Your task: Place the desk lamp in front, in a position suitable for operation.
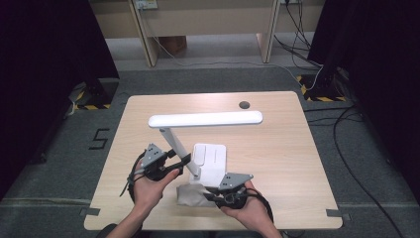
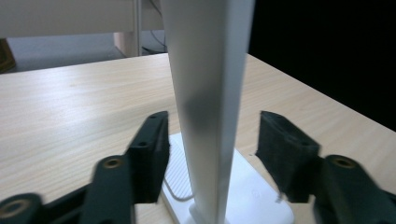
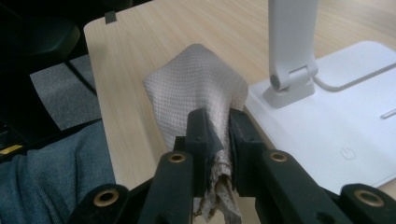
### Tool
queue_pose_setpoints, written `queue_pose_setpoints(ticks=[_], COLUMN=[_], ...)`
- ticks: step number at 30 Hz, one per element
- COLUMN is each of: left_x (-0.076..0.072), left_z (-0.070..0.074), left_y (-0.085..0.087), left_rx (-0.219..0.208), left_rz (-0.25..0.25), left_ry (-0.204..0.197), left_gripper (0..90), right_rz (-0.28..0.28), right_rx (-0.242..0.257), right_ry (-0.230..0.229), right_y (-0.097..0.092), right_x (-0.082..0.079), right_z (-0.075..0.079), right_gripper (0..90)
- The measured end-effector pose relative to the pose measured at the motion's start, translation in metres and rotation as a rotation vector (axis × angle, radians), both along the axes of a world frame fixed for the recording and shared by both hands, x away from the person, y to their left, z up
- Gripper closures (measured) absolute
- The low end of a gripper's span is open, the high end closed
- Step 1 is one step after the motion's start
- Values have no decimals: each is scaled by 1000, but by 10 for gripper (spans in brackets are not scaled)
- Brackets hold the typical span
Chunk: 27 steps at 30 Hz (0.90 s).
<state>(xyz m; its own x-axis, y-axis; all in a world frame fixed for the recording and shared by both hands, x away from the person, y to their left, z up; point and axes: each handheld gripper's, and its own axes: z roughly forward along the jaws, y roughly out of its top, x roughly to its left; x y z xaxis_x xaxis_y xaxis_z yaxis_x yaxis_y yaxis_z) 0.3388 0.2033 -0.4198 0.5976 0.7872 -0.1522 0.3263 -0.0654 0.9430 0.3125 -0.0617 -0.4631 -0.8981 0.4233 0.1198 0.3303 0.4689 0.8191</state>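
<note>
Beige cloth [image 3: 198, 88] pinched in right tool [image 3: 218, 128], beside lamp base [image 3: 345, 135].

high view: overhead, forward-down | gripper views: close | shared: lamp [image 1: 205, 119]

In my left gripper view, the lamp arm [image 2: 208, 107] runs off the top edge, its head cut away, and the lamp base [image 2: 247, 200] is clipped at the bottom. In my right gripper view, the cloth [image 3: 196, 88] disappears between my right gripper [image 3: 218, 135] jaws, its lower end out of frame. From the high view, my hand [image 1: 247, 210] hides the cloth's near edge.
</note>
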Motion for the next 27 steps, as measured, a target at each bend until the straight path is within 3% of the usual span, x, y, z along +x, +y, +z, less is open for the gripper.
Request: queue_pose_setpoints(ticks=[2, 4, 5, 6, 7, 8, 9, 10, 11, 12, 15, 17, 19, 22, 24, 25, 27], left_x=[-5, -18, -18, -23, -23, -25, -25, -24, -24, -19, -16, -16, -17, -17, -17, -17, -18], left_z=[0, -2, -2, -6, -6, -9, -12, -19, -19, -28, -38, -40, -43, -45, -45, -45, -46], left_y=[4, 16, 16, 21, 21, 22, 22, 21, 21, 18, 15, 13, 9, 8, 8, 9, 10], left_rx=[6, 45, 45, 83, 83, 98, 113, 137, 137, 151, 248, 242, 289, 300, 304, 304, 315], left_rz=[-24, -130, -130, -206, -206, -246, -282, -350, -350, -432, -471, -492, -536, -548, -548, -552, -554], left_ry=[-15, -17, -17, -13, -13, -12, -2, 15, 15, 71, 54, 65, 68, 65, 59, 55, 36], left_gripper=[368, 353, 352, 350, 344, 344, 338, 335, 324, 305, 313, 317, 336, 405, 545, 545, 706], right_rz=[-7, -8, -8, -8, -8, -4, 5, 11, 11, 23, 31, 36, 35, 38, 34, 34, 32], right_rx=[6, 7, 5, 8, 8, 6, 4, 4, 4, 4, 8, 11, 14, 25, 34, 34, 54], right_ry=[-3, -5, -4, -7, -7, -7, -15, -20, -20, -24, -28, -29, -28, -28, -37, -37, -36], right_y=[0, 0, 1, 2, 2, 3, 7, 9, 9, 12, 15, 16, 16, 17, 18, 18, 19], right_x=[1, 3, 3, 4, 4, 4, 5, 5, 5, 6, 8, 9, 10, 10, 10, 10, 11], right_z=[2, 4, 4, 5, 5, 6, 8, 9, 9, 12, 14, 14, 15, 15, 17, 17, 17], right_gripper=[801, 800, 800, 800, 800, 800, 800, 800, 800, 800, 800, 800, 800, 800, 800, 800, 798])
